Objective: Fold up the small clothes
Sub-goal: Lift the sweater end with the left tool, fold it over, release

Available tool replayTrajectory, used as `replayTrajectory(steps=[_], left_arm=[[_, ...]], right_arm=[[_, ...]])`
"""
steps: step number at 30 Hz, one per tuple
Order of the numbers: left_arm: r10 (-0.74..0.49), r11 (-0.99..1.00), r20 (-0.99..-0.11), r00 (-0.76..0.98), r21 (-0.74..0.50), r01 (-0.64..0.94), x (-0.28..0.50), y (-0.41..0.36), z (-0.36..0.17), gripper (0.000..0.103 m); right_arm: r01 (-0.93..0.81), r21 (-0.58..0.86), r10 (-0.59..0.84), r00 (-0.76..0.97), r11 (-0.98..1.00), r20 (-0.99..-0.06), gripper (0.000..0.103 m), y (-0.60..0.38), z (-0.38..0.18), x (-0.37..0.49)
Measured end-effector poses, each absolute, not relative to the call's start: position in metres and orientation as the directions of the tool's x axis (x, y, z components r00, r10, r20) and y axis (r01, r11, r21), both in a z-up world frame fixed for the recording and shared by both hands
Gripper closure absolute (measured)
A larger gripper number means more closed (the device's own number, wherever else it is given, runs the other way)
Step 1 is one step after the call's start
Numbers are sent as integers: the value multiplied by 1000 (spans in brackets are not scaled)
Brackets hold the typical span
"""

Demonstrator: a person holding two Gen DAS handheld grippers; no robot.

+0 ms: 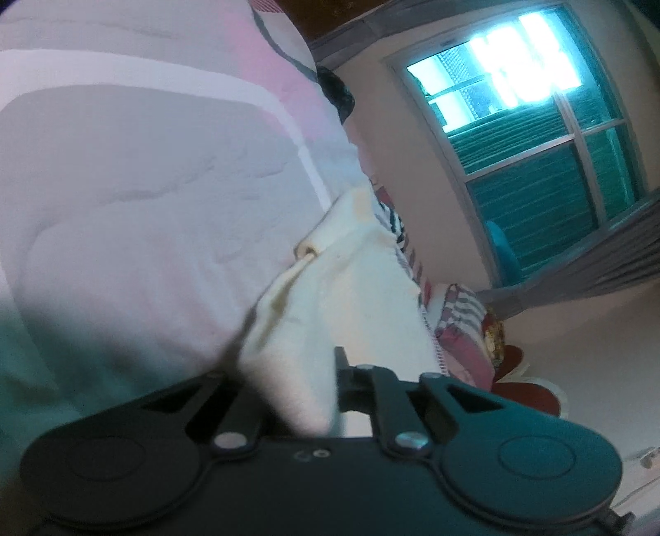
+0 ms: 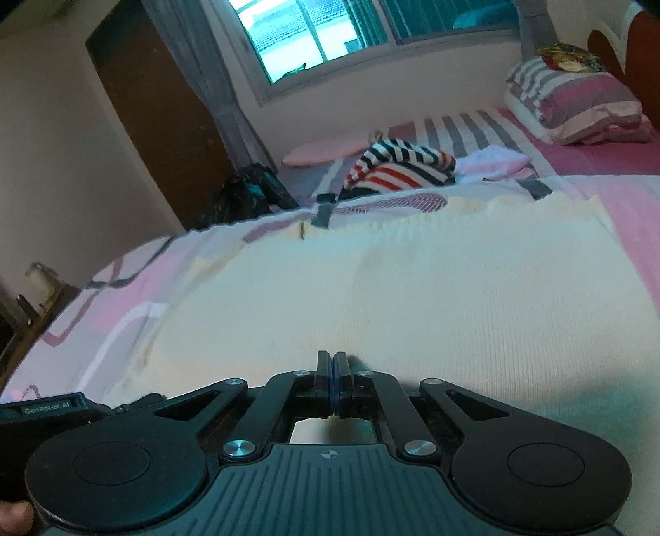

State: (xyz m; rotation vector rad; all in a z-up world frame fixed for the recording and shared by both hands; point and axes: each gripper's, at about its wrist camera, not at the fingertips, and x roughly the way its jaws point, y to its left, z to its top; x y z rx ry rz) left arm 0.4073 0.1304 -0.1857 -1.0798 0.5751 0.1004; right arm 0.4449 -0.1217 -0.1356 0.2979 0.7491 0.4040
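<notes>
The right wrist view gives the wide picture: a cream ribbed garment (image 2: 371, 288) lies spread flat on a pink and white bedspread (image 2: 123, 288), filling most of the frame ahead of the right gripper (image 2: 333, 383). That gripper's jaws are pressed together with only a thin dark blue line between the pads, right at the near hem of the cloth; whether any fabric is caught between them cannot be told. Beyond the garment a black, white and red striped garment (image 2: 404, 167) sits crumpled on the bed, with a pale pink folded cloth (image 2: 495, 163) just beside it and a striped pillow (image 2: 577, 99) near the headboard. A window (image 2: 330, 29) and a dark wooden wardrobe (image 2: 152, 123) stand behind.

The left wrist view is tilted hard and blurred. It shows what the other cannot: the left gripper (image 1: 288, 391) closed on a bunched edge of the cream ribbed garment (image 1: 350, 280), the fabric rising in folds from between the fingers and lifted off the bedspread (image 1: 144, 185). The window (image 1: 536, 123) appears here on its side (the gripper is rolled over).

From the right view, the garment's long axis runs left to right across the bed, its scalloped far edge toward the striped garment and its ribs running away from the camera.
</notes>
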Motion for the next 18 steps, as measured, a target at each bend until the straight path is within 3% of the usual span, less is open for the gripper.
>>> replayTrajectory(steps=[4, 9, 18], left_arm=[[-191, 550, -517, 834, -760, -346, 411, 129, -173, 96], [-182, 678, -473, 862, -696, -238, 415, 104, -131, 97], [-319, 827, -414, 852, -560, 37, 430, -16, -71, 96]], right_arm=[[-246, 440, 481, 660, 864, -577, 103, -130, -139, 447], [-183, 534, 493, 693, 826, -526, 103, -166, -133, 440], [-73, 594, 404, 799, 801, -445, 103, -268, -105, 420]])
